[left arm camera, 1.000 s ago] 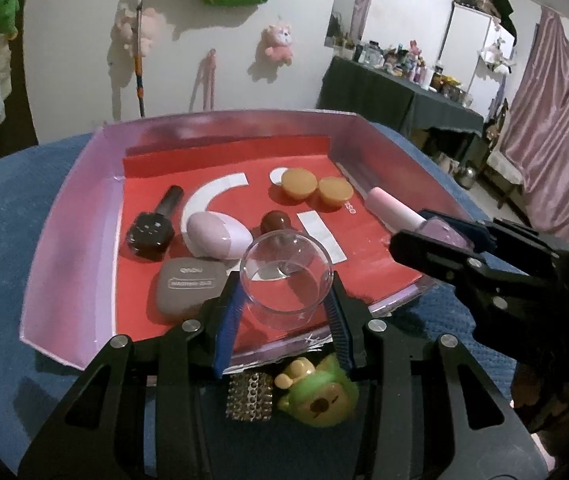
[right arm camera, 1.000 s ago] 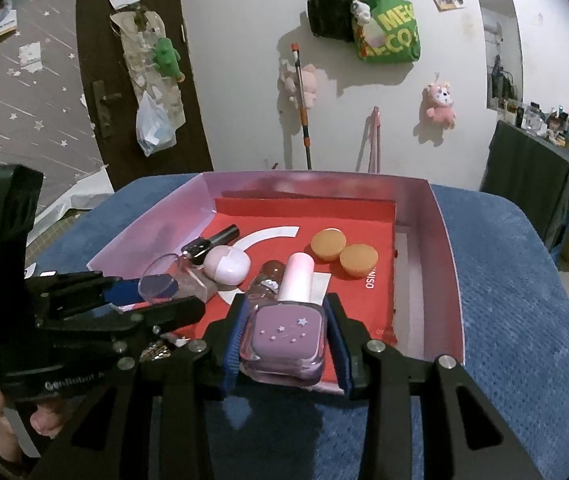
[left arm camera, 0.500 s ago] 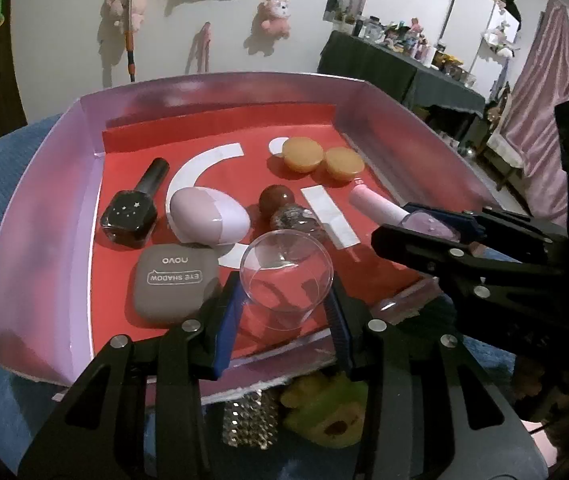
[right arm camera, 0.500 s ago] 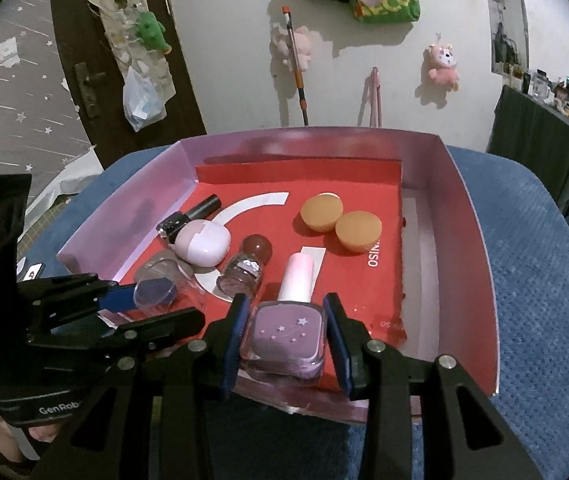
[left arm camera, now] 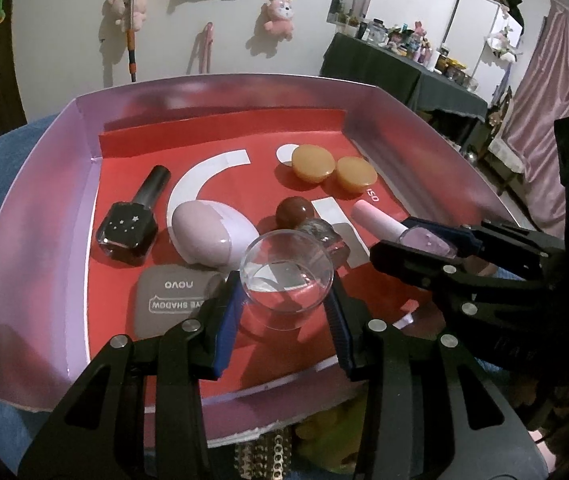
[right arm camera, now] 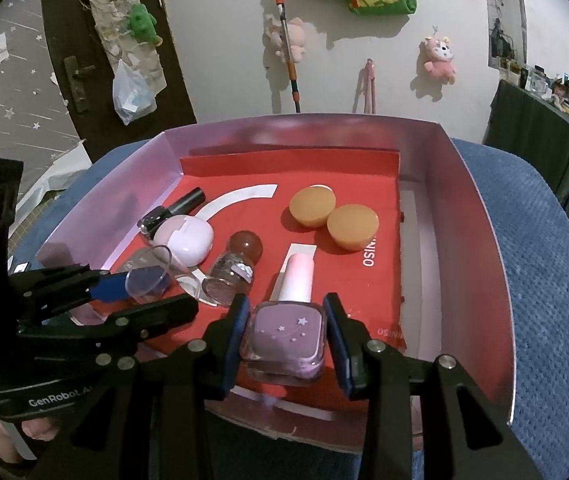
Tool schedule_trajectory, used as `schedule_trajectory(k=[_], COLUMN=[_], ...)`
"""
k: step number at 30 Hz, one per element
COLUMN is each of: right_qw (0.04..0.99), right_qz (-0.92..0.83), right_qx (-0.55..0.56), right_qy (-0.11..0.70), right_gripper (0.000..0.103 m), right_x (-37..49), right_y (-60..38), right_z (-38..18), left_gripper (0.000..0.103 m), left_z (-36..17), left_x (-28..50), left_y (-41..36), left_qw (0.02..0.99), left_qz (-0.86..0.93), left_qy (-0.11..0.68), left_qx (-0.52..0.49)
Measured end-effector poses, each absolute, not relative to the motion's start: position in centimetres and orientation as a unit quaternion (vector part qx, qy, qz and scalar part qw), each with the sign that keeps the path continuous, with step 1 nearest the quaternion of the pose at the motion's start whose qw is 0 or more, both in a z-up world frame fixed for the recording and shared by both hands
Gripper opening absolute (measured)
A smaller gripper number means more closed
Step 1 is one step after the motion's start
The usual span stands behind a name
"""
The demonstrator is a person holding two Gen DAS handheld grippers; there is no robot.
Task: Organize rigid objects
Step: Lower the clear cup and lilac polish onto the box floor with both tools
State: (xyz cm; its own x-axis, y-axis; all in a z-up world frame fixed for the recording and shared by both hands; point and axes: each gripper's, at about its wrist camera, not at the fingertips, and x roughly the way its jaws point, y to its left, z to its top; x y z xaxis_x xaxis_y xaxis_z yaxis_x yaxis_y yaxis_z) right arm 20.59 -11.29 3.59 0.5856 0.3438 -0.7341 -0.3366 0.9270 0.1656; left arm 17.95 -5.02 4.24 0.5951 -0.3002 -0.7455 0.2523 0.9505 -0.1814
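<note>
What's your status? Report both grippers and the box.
Left gripper shut on clear cup. Right gripper shut on lilac polish bottle. Both over pink box; brown-capped vial lies between.

Home bedroom — plush toys (right arm camera: 439,59) on wall

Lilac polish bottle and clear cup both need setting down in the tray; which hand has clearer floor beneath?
Right, probably: its tongs hold the lilac polish bottle over bare red liner; the clear cup overhangs crowded items.

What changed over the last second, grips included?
Both grippers advanced over the tray and lowered: the left gripper carrying the clear cup, the right gripper carrying the lilac bottle. Neither let go. Items lying in the tray stayed put.
</note>
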Motion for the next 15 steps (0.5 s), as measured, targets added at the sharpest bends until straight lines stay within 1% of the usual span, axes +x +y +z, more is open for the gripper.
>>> schedule_trajectory(k=[15], right_qw=[0.887], right_qz=[0.167], right_qx=[-0.019], right_qy=[0.431], right_gripper=[0.041], right_x=[22.4], right_y=[-10.1], right_z=[2.3], left_gripper=[0.038], left_z=[4.2], left_x=[19.5], left_y=[-5.3], left_qw=[0.895], left_qz=[-0.141], left_qy=[0.422], left_qx=[-0.015])
